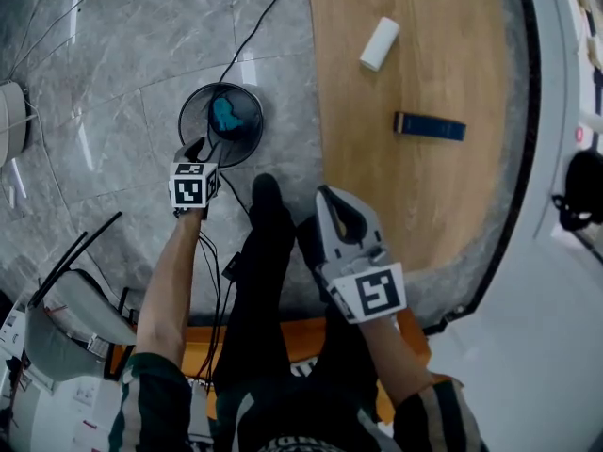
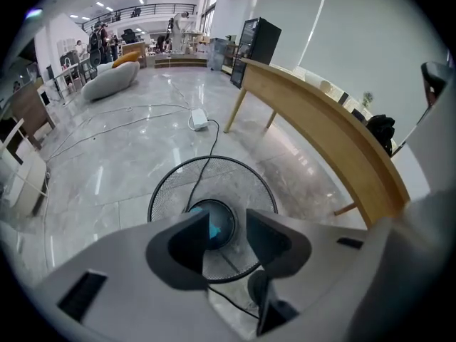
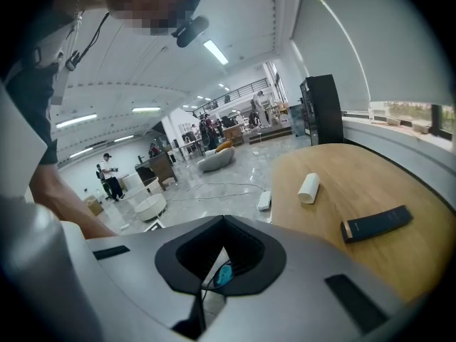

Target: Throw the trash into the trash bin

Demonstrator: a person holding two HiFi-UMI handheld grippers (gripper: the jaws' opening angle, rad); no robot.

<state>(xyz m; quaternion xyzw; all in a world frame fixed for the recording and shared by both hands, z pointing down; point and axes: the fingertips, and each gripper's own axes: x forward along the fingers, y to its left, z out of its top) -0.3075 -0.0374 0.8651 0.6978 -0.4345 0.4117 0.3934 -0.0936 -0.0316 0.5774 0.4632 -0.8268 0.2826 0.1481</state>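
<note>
A black mesh trash bin stands on the grey floor left of the wooden table. A teal piece of trash lies at its bottom. My left gripper hangs over the bin's near rim, open, with nothing between its jaws; in the left gripper view the teal trash shows in the gap, down in the bin. My right gripper is shut and empty near the table's edge. A white roll and a dark blue box lie on the table.
A black cable runs over the floor and past the bin. A white power strip lies farther off. The person's shoe stands right of the bin. A chair is at the lower left, a black bag at the far right.
</note>
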